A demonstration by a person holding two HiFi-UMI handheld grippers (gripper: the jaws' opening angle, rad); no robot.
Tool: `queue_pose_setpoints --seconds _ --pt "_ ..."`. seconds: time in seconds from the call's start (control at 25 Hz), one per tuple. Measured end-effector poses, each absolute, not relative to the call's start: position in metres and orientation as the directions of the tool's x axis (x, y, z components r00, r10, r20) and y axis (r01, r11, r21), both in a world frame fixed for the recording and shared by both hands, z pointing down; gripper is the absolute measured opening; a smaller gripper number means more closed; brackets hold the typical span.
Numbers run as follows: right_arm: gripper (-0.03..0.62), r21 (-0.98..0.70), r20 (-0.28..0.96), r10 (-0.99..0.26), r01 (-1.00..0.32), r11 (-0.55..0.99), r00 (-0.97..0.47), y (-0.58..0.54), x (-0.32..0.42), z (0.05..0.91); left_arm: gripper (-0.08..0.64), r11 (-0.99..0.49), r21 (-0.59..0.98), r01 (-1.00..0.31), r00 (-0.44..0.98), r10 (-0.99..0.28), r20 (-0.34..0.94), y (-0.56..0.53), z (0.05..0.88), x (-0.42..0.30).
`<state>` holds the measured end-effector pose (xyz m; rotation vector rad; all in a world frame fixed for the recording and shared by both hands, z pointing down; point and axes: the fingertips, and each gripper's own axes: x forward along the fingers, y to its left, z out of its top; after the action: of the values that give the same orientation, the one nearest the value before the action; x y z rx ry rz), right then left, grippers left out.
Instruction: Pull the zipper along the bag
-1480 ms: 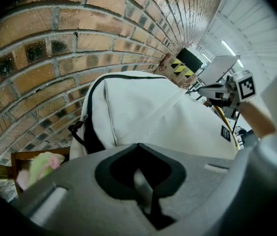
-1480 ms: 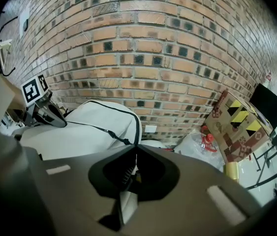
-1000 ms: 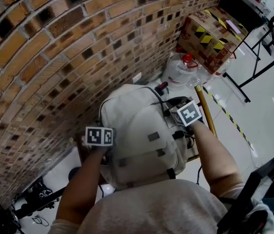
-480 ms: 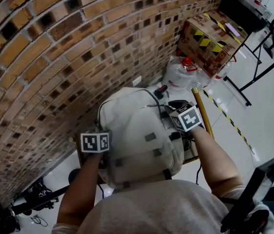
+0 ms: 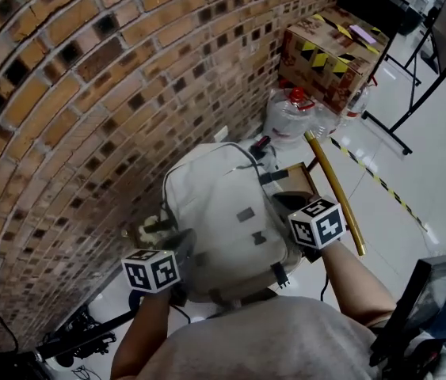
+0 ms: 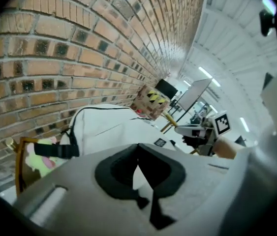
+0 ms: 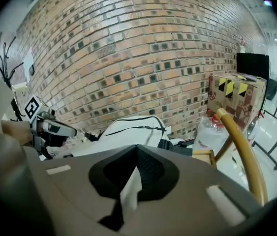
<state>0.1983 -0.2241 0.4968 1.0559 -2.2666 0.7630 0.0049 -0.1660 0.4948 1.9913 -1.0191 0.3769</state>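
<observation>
Beige backpack against brick wall; right gripper beside it, jaws just closed

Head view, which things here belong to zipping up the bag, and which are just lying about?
For the job:
- backpack
- its dark zipper line
- left tongs
- right tongs, jaws just closed, nothing between them

Lying about:
- cardboard box
- water jug
- yellow rail

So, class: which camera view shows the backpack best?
Head view: the backpack shows nearly whole from above. The left gripper view shows only one side of it; the right gripper view shows only its upper part.
</observation>
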Motion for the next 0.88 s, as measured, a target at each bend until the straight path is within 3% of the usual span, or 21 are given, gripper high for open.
queue_pose_setpoints --seconds 0.12,0.36,0.88 --pt "0.002 -0.337 0.607 -0.512 -0.780 0.526 -0.608 -0.183 0.186 0.480 0.002 -0.383 0.609 -0.695 0.713 -0.478 0.513 -0.136 0.471 0.022" --pt "0.002 -0.382 0.530 -0.559 -0.768 0.514 -0.637 -0.075 0.137 0.449 0.002 -0.537 0.567 -0.625 0.781 -0.425 0.459 -0.057 0.434 0.007" --pt "0.002 -0.392 0.463 -0.524 -0.696 0.602 -0.715 0.123 0.012 0.409 0.002 -0.660 0.535 -0.528 0.845 -0.343 0.411 0.103 0.419 -0.052"
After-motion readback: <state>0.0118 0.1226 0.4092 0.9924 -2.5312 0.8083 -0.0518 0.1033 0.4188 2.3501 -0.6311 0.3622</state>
